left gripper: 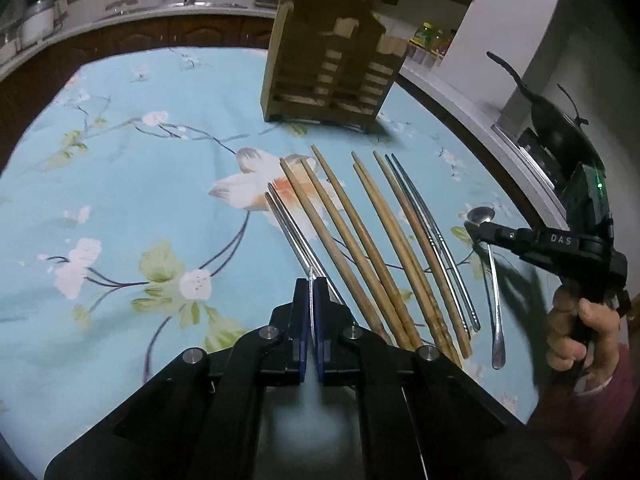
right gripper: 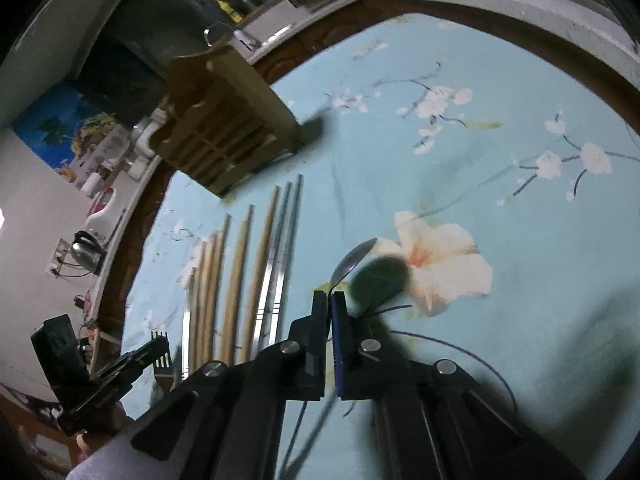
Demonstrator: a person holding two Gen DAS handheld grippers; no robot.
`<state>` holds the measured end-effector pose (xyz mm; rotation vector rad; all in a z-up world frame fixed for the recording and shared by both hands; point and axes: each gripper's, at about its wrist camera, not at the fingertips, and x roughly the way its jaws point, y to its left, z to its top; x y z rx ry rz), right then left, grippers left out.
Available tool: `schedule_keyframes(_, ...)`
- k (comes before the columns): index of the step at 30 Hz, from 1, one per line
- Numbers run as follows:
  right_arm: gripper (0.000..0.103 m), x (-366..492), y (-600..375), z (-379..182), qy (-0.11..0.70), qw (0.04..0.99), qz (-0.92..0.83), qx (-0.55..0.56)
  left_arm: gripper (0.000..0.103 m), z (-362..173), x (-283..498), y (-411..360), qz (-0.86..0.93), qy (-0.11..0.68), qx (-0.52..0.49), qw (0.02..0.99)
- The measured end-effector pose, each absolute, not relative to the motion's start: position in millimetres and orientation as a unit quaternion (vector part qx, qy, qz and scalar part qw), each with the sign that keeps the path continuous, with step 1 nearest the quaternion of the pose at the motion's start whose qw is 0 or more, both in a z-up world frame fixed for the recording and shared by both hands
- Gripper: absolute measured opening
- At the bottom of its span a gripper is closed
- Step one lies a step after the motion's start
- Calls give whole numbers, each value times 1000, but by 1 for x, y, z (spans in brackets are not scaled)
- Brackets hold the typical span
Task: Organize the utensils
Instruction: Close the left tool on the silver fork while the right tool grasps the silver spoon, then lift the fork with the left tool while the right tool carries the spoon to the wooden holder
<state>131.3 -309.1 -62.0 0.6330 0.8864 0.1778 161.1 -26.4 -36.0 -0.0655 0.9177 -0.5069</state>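
Observation:
My left gripper [left gripper: 311,284] is shut on a thin metal utensil [left gripper: 311,308] seen edge-on; the right wrist view shows it as a fork [right gripper: 161,354]. My right gripper [right gripper: 330,298] is shut on a metal spoon [right gripper: 352,260] near its bowl and holds it above the cloth; the spoon also shows in the left wrist view [left gripper: 495,292] under the right gripper [left gripper: 474,230]. Several wooden chopsticks [left gripper: 360,240] and metal chopsticks [left gripper: 432,236] lie side by side on the table. A wooden utensil holder [left gripper: 332,60] stands behind them.
The table has a light blue flowered cloth [left gripper: 120,184]. A kitchen counter [left gripper: 132,12] with a sink runs behind it. A dark wok [left gripper: 560,128] sits on a stove to the right. A kettle [right gripper: 86,252] stands on a side counter.

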Motion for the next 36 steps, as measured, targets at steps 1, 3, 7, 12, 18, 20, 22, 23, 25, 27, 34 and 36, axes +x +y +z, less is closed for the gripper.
schedule_keyframes(1, 2, 129, -308, -57, 417, 855, 87, 295, 2, -32, 159, -23, -241, 435, -33, 867)
schedule_keyframes(3, 2, 127, -305, -47, 408, 863, 90, 284, 2, -20, 156, -17, -236, 425, -37, 873)
schedule_keyframes(7, 2, 123, -302, -23, 383, 879, 97, 268, 2, 9, 153, -6, -226, 394, -41, 890)
schedule_keyframes(12, 2, 121, -301, 1, 355, 894, 101, 256, 2, 33, 155, 2, -231, 370, -49, 898)
schedule_keyframes(18, 2, 123, -299, 33, 316, 910, 105, 246, 2, 65, 159, 4, -218, 333, -47, 916)
schedule_keyframes(20, 2, 125, -298, 46, 299, 920, 101, 233, 2, 79, 163, 3, -198, 307, -38, 930)
schedule_keyframes(22, 2, 130, -297, 59, 284, 928, 98, 221, 2, 90, 167, 2, -181, 287, -29, 940)
schedule_keyframes(23, 2, 134, -296, 64, 278, 931, 98, 217, 2, 96, 171, 0, -177, 280, -26, 943)
schedule_keyframes(25, 2, 142, -294, 73, 269, 936, 96, 208, 2, 107, 181, -2, -172, 265, -25, 949)
schedule_keyframes(27, 2, 150, -294, 82, 258, 940, 94, 203, 2, 118, 192, -3, -162, 247, -24, 955)
schedule_keyframes(34, 2, 192, -294, 124, 213, 955, 90, 187, 2, 160, 243, -17, -110, 179, -13, 978)
schedule_keyframes(36, 2, 205, -293, 136, 198, 960, 87, 180, 2, 169, 262, -22, -105, 163, -17, 981)
